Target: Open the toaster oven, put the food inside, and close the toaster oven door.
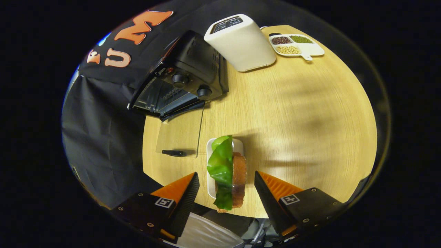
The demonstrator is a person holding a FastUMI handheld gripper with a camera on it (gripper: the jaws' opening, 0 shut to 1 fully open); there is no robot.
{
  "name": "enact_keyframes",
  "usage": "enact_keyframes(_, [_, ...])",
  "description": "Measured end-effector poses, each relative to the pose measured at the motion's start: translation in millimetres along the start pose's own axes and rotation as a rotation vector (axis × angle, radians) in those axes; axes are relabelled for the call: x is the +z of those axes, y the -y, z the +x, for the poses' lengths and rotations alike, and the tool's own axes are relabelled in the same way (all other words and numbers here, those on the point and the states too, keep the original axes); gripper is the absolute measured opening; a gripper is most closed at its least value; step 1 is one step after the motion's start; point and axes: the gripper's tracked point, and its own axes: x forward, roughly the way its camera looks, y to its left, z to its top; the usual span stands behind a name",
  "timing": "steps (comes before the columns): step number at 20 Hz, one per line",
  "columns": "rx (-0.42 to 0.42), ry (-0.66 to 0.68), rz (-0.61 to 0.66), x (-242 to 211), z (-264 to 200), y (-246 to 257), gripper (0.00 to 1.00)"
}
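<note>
Gripper view shows the food (230,172): a green lettuce leaf laid over a brown, breaded-looking piece, on a small white plate (237,146) on the wooden table (293,113). It lies between the fingers of the gripper (226,184), which are spread wide, touching neither side of it. Beyond the fingers, off to the left, the black toaster oven (186,79) stands with its glass door (180,132) folded down flat onto the table. Farther on stand a white toaster (241,43) and a divided dish of beans (296,44).
</note>
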Motion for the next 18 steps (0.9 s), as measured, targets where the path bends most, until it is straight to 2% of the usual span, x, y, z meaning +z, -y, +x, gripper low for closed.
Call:
enact_keyframes(1, [-0.002,-0.007,0.001,0,1,-1,0.95])
enact_keyframes(3, [-0.008,-0.011,0.009,-1,1,1,0.85])
enact_keyframes(4, [-0.012,-0.019,0.015,-2,1,2,0.71])
enact_keyframes(5, [-0.024,-0.031,0.021,-4,1,5,0.64])
enact_keyframes(6, [-0.025,-0.057,0.041,-7,0,6,0.47])
enact_keyframes(8, [-0.035,-0.062,0.07,-6,-1,5,0.38])
enact_keyframes(12, [-0.063,-0.005,0.07,4,-14,-2,0.28])
enact_keyframes(14, [-0.045,0.018,0.072,10,-26,-16,0.28])
enact_keyframes(18, [-0.068,0.092,0.041,29,-53,-33,0.28])
